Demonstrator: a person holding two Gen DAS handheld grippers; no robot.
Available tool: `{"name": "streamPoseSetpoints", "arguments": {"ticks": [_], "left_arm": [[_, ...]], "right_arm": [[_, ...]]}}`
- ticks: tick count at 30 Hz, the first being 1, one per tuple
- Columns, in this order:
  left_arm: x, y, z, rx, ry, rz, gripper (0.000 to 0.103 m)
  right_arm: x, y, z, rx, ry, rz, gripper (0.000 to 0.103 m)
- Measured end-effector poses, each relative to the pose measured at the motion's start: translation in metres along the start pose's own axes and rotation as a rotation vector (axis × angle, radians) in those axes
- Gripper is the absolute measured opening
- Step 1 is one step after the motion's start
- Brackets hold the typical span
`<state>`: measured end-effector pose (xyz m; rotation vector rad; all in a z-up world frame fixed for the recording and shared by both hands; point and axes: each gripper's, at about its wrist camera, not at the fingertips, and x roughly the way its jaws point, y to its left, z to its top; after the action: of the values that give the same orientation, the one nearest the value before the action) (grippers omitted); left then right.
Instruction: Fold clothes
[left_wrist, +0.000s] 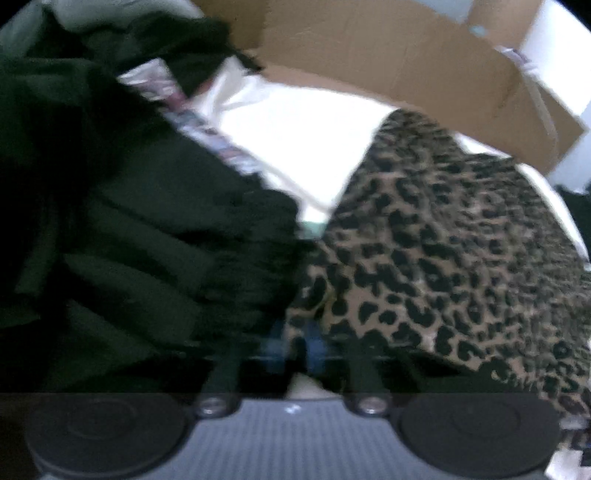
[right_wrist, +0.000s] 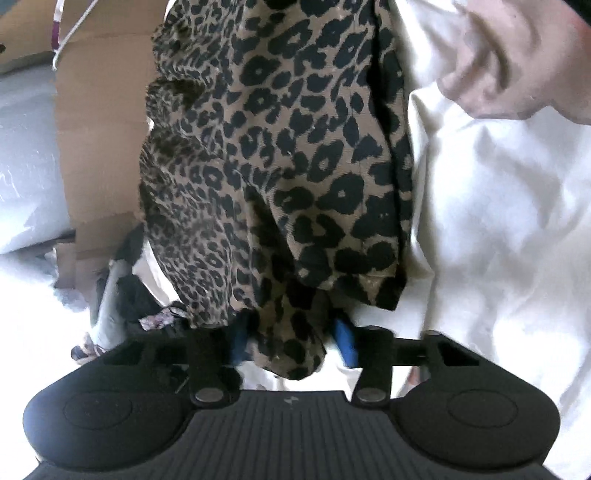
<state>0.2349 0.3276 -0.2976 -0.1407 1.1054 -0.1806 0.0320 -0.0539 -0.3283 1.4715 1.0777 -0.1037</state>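
Right gripper (right_wrist: 291, 343): jaws closed on a bunched fold of the leopard-print garment (right_wrist: 280, 155). Blue pads (right_wrist: 346, 341) show on either side of the pinched cloth, fabric filling the gap between them. From the pinch the garment runs away from the camera in a broad panel, hem and a dark edge visible on its right side.

Left gripper (left_wrist: 304, 349): view is motion-blurred. Blue pads (left_wrist: 317, 354) sit close together, with the edge of the same leopard-print garment (left_wrist: 443, 251) lying over and between them; it appears to be clamped on that edge, though the blur makes contact hard to confirm. The garment spreads to the right and upward from this gripper.

Beyond the grippers: a heap of dark clothing (left_wrist: 129, 221) lies to the left of the left gripper, touching the leopard fabric near the pads. A strip of floral-patterned cloth (left_wrist: 207, 129) shows along the heap's upper edge. White bedding (left_wrist: 295, 140) lies under and behind both. A cardboard box (left_wrist: 406, 62) stands at the far side, also seen in the right wrist view. White fabric (right_wrist: 498, 240) fills the right side of the right wrist view, with part of a person (right_wrist: 517, 62) at top right, too close to identify further.
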Motion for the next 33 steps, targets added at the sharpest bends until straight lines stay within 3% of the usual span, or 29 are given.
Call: {"name": "streamPoseSetpoints", "arguments": {"ticks": [2,4,15,21,26,27,28,29,30,33], "left_arm": [[-0.002,0.005,0.006,-0.058,0.017,-0.012,0.004],[-0.007,0.005,0.01,-0.076,0.025,-0.005,0.004],[-0.041,-0.001,0.029,-0.066,0.04,0.045,0.004],[-0.028,0.002,0.026,-0.038,0.057,0.073,0.004],[-0.03,-0.002,0.02,0.015,0.012,0.115,0.009],[-0.033,-0.005,0.019,0.029,-0.005,0.125,0.014],[-0.037,-0.007,0.019,0.042,-0.021,0.135,0.021],[-0.041,-0.009,0.018,0.056,-0.038,0.145,0.024],[-0.044,-0.011,0.018,0.07,-0.054,0.155,0.025],[-0.061,-0.02,0.023,0.055,-0.114,0.127,0.025]], "right_arm": [[0.0,0.003,-0.001,-0.028,0.006,-0.01,0.009],[0.0,0.007,-0.002,-0.076,0.009,-0.042,0.004],[-0.004,0.004,-0.003,-0.231,0.044,-0.134,0.003],[0.006,-0.015,-0.007,-0.284,0.069,-0.193,0.003],[0.001,-0.015,-0.015,-0.358,0.108,-0.228,0.006],[-0.003,-0.013,-0.016,-0.366,0.111,-0.23,0.007],[-0.007,-0.012,-0.017,-0.374,0.114,-0.232,0.012],[-0.011,-0.011,-0.018,-0.383,0.116,-0.234,0.024],[-0.017,-0.01,-0.019,-0.387,0.112,-0.226,0.029],[-0.035,-0.003,-0.014,-0.376,0.073,-0.169,0.033]]}}
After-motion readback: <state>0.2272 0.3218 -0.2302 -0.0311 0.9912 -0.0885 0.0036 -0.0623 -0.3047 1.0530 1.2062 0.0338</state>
